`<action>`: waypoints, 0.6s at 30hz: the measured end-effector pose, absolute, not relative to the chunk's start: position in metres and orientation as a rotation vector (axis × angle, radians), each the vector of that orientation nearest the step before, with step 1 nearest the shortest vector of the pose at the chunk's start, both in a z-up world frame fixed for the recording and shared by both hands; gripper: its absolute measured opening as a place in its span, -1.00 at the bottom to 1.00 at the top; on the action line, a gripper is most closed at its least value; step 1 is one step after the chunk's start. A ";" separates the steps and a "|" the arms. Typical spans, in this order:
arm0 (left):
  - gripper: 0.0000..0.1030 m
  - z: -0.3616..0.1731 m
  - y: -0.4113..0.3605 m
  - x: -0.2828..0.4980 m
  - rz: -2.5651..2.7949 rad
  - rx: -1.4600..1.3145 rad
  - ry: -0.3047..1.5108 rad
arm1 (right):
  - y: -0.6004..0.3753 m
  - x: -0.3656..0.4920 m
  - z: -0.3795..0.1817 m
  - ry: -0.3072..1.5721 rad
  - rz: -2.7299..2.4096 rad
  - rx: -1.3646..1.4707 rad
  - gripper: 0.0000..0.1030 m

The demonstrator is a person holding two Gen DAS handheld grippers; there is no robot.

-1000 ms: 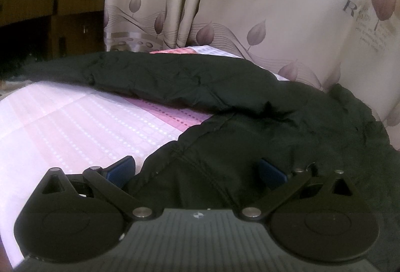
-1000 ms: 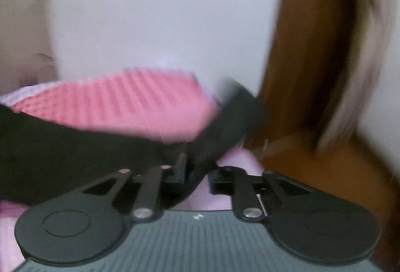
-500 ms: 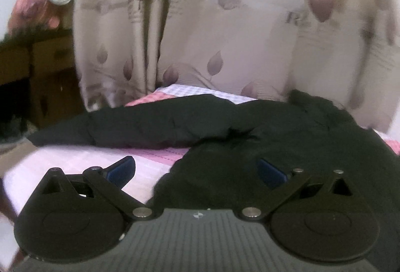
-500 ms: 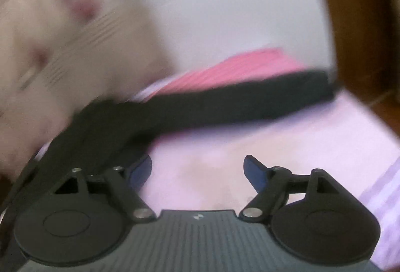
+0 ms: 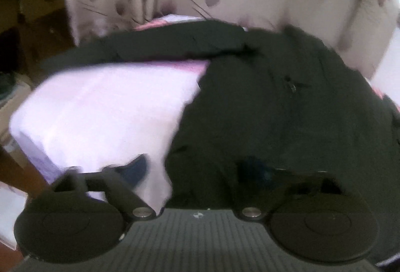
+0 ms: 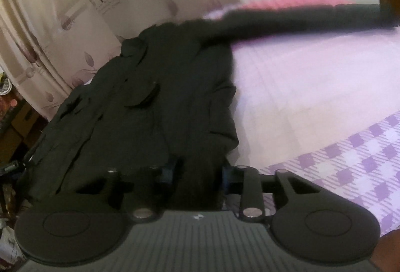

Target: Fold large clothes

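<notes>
On the pink bed sheet (image 5: 105,107) we've got the black jacket (image 5: 287,109) spread flat, one sleeve (image 5: 150,47) stretched toward 10 o'clock in the left view. We reckon we're at the grab-the-hem step. Our right gripper (image 6: 197,172) is closing, hem fabric bunched between its pads. Our left gripper (image 5: 192,167) is closing too, jaws roughly half open, the jacket's edge between them but not pinched yet. Next we'd need both grips firm before lifting the hem toward 12 o'clock.
</notes>
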State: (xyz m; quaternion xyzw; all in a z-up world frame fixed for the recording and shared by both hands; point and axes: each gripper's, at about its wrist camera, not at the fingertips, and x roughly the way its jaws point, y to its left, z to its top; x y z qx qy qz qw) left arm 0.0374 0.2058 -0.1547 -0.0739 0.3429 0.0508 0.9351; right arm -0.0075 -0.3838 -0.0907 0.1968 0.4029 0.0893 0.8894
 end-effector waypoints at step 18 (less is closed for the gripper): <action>1.00 -0.081 0.158 -0.010 0.076 -0.017 0.449 | -0.481 -0.024 -0.063 0.656 0.084 0.820 0.42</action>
